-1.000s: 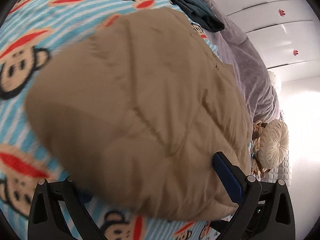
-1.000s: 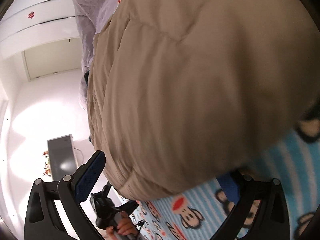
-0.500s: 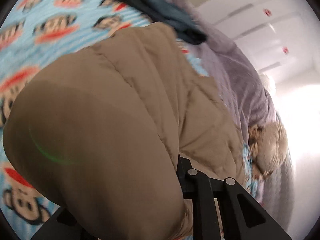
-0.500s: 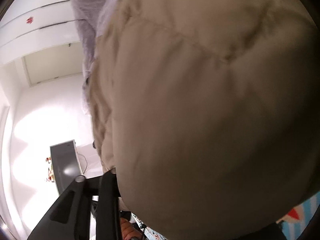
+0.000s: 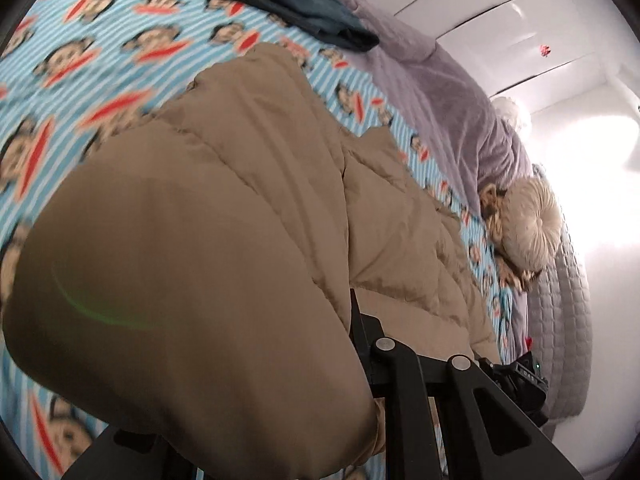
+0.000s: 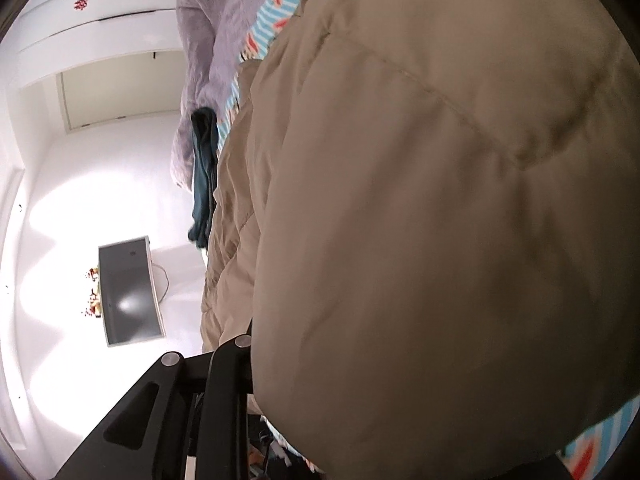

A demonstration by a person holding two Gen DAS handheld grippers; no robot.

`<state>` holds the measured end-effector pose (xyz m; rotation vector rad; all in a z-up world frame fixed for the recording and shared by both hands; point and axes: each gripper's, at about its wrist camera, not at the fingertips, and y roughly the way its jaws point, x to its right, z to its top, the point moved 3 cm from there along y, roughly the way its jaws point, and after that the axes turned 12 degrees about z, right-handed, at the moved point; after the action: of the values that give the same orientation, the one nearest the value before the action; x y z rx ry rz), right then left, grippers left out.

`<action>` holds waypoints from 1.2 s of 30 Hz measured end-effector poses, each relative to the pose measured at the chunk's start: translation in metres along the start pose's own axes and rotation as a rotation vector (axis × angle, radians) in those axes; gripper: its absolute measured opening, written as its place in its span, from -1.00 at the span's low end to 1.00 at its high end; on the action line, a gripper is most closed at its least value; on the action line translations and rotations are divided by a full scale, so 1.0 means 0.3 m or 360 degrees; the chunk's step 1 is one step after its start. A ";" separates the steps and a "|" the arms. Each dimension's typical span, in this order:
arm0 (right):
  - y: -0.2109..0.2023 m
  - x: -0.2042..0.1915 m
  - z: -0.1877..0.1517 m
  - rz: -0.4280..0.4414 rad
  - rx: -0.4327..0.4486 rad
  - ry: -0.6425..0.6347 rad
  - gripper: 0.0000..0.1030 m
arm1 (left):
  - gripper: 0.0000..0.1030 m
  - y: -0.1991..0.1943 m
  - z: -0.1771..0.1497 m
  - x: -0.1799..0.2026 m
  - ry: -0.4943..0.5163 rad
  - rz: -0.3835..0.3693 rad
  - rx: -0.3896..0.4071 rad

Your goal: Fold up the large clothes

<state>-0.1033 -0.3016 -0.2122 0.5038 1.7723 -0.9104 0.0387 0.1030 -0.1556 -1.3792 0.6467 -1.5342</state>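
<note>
Left gripper pinched down on the tan puffer jacket; jaws just closed, padded fabric bunched between them and bulging over the left side of the lens. Right gripper likewise clamped on the jacket's other edge, jaws also just closed; only one finger shows, the other probably buried under fabric. Jacket spreads across the bed's monkey-print sheet. Beyond it: dark blue folded garment, lilac blanket, round cream cushion. Farthest, white wardrobe doors and a monitor.
</note>
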 end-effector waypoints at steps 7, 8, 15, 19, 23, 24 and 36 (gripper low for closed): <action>-0.102 0.174 -0.183 -0.0084 -0.0020 0.0151 -0.36 | -0.56 0.023 -0.201 -0.141 -0.0030 0.0100 -0.0211; -0.102 0.190 -0.189 -0.0106 -0.0019 0.0167 -0.31 | -0.50 0.032 -0.214 -0.156 -0.0058 0.0113 -0.0233; -0.085 0.187 -0.183 -0.0207 -0.0027 0.0183 -0.12 | 0.19 0.013 -0.236 -0.191 -0.0048 0.0318 -0.0248; -0.100 0.172 -0.189 -0.0297 -0.0051 0.0174 0.11 | 0.42 -0.035 -0.245 -0.211 -0.0049 0.0504 -0.0228; -0.147 0.160 -0.195 -0.0414 -0.0045 0.0160 0.24 | 0.42 -0.100 -0.258 -0.231 -0.0034 0.0614 -0.0184; -0.166 0.155 -0.198 -0.0439 -0.0043 0.0156 0.25 | 0.42 -0.114 -0.260 -0.240 -0.0027 0.0631 -0.0176; -0.104 -0.116 -0.289 -0.0662 -0.0273 -0.0227 0.41 | 0.42 -0.234 -0.233 -0.228 0.0135 0.0818 -0.0104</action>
<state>-0.1645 -0.2509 -0.1541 -0.0458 1.8343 -1.0362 -0.0537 0.1791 -0.1422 -1.0860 1.0220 -1.1674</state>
